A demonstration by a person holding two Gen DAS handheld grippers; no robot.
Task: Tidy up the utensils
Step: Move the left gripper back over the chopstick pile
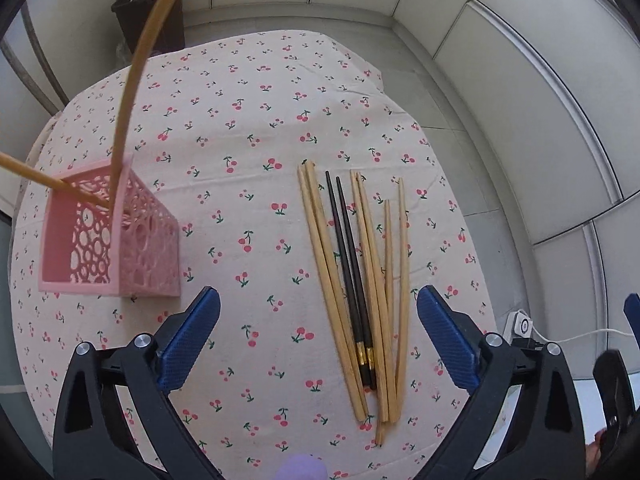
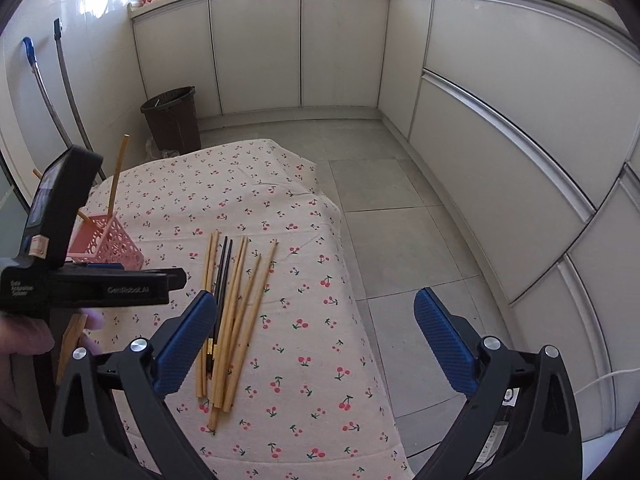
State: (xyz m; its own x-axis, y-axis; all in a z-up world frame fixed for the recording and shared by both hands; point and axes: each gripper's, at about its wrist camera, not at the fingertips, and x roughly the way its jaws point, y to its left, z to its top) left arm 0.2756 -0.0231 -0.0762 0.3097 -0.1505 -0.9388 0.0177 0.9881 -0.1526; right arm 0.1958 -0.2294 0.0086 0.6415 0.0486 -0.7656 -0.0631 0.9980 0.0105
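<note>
While my left gripper [image 1: 318, 334] and right gripper [image 2: 316, 338] both gape empty, chopsticks [image 1: 362, 292] lie loose on the cloth [image 1: 248, 128] between my left fingers, two more standing in the pink holder [image 1: 108, 236] leftward.

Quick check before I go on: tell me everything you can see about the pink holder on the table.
The pink holder is a square, open-topped basket of what looks like plastic, its walls pierced with a lattice of round holes. It stands on the cherry-print tablecloth, to the left of the loose chopsticks and apart from them. Two wooden chopsticks already stand in it, leaning out over its rim in different directions. Neither gripper touches it.
</note>
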